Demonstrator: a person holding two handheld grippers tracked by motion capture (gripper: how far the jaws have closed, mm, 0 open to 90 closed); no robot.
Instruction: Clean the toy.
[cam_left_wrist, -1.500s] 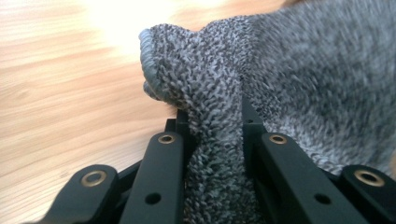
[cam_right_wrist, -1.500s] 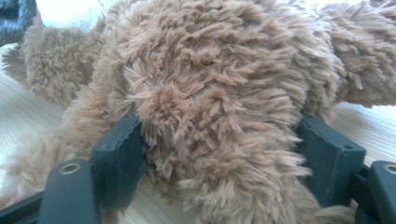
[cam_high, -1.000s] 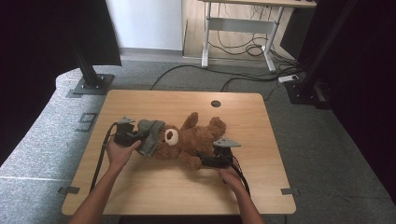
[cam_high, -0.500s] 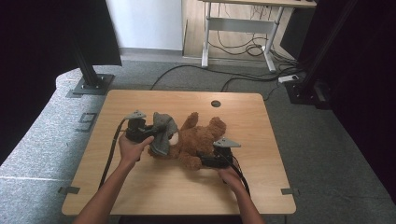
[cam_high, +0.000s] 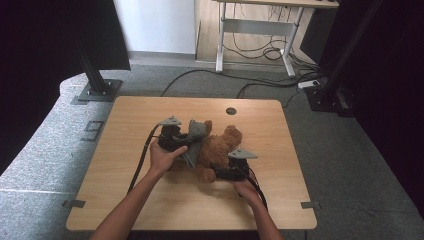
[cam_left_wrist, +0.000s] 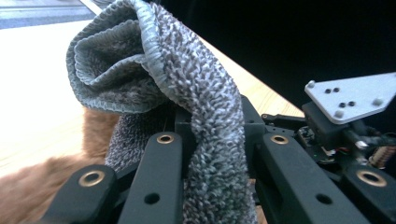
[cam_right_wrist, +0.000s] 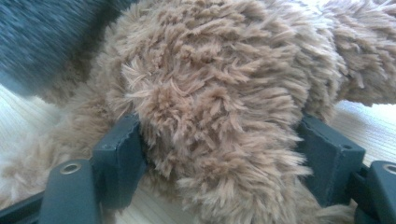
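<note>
Teddy bear (cam_high: 220, 152) first: I see it lying near the middle of the tabletop (cam_high: 130, 120), a little toward the right edge, brown and fluffy, stretched roughly from the left gripper to the right one. A grey cloth (cam_high: 194, 140) lies over the bear's left end and rises off it in a bunched fold.

My left gripper (cam_high: 186, 145) sits just left of the bear, about halfway between the far and near edges, with my left hand (cam_high: 164, 156) wrapped around its body and its cable trailing back toward the near edge. In the left gripper view its jaws are closed tight on the cloth (cam_left_wrist: 205, 140), which is pinched between them and stands up above them in a curled loop; brown fur shows low on the left beside the jaws.

My right gripper (cam_high: 220, 174) lies at the bear's near right side, closer to the near edge than the left one, with my right hand (cam_high: 246, 190) behind it. In the right gripper view its jaws stand wide apart and press on both sides of a thick furry part of the bear (cam_right_wrist: 219, 121), which bulges out between and above them. I cannot tell for certain which limb that is. The bear rests on the wood there, with the cloth blurred at the upper left.
</note>
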